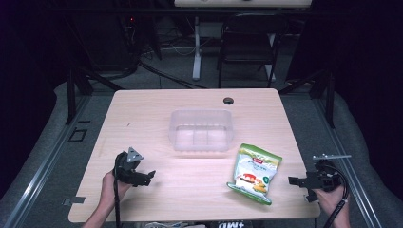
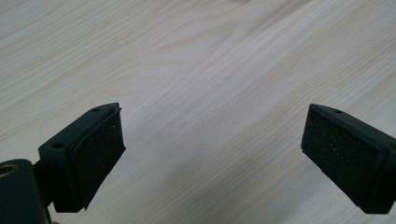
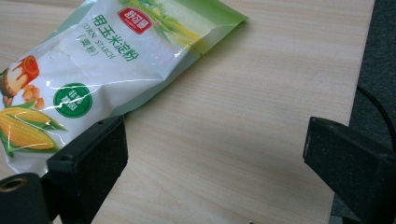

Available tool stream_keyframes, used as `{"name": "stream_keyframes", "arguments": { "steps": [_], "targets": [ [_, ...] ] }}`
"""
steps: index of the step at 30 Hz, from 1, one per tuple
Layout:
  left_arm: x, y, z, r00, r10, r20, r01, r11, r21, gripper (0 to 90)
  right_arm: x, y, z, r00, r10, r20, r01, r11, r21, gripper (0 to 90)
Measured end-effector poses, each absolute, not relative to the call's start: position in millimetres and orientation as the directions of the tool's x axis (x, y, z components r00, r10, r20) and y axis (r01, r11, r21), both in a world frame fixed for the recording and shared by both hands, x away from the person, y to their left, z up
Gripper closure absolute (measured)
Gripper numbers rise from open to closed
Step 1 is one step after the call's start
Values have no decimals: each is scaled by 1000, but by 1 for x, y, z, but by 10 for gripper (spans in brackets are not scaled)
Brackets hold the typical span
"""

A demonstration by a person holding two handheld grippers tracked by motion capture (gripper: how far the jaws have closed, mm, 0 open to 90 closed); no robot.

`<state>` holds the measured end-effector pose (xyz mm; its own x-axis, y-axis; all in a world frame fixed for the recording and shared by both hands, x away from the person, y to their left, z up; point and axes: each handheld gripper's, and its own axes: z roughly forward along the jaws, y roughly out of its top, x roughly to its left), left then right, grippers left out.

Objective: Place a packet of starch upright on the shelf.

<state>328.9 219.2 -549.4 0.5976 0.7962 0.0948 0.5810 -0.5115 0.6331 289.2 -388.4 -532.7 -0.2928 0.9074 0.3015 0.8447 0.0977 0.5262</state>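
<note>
Your left gripper [image 2: 212, 154] sits low over bare wood, its two black jaws spread wide with nothing between them; in its own view the pale grain of the table [image 2: 196, 65] runs under both pads. From the high view you hold it near the front left part of the table, jaws pointing toward the middle, your left hand [image 1: 113, 186] wrapped behind it and a cable trailing down toward the front edge.

Your right gripper [image 3: 215, 154] is likewise wide apart and holds nothing. It hovers at the table's front right corner, with the far jaw reaching past the right edge over the dark floor. Your right hand [image 1: 328, 195] comes in from the bottom.

Just beside that gripper's near jaw lies a corn starch bag [image 3: 88, 70], flat on the table, white and green with a corn cob printed on it and the words "CORN STARCH" readable. The jaw looks close to the bag's lower edge, but you cannot tell from here whether it touches. In the high view the bag rests right of centre, tilted, between the two grippers but much nearer the right one.

Behind the bag, at the table's middle, stands a clear plastic container [image 1: 200, 130], open at the top; it seems divided into compartments. A small dark grommet hole [image 1: 228, 100] sits beyond it near the far edge.
</note>
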Motion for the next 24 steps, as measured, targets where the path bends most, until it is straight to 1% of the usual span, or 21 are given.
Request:
{"name": "stream_keyframes", "arguments": {
  "steps": [24],
  "targets": [
    [330,218,-551,590,802,94,584,-504,636,55,291,-386,-533,-300,908,294,847,111,520,72]
  ]
}}
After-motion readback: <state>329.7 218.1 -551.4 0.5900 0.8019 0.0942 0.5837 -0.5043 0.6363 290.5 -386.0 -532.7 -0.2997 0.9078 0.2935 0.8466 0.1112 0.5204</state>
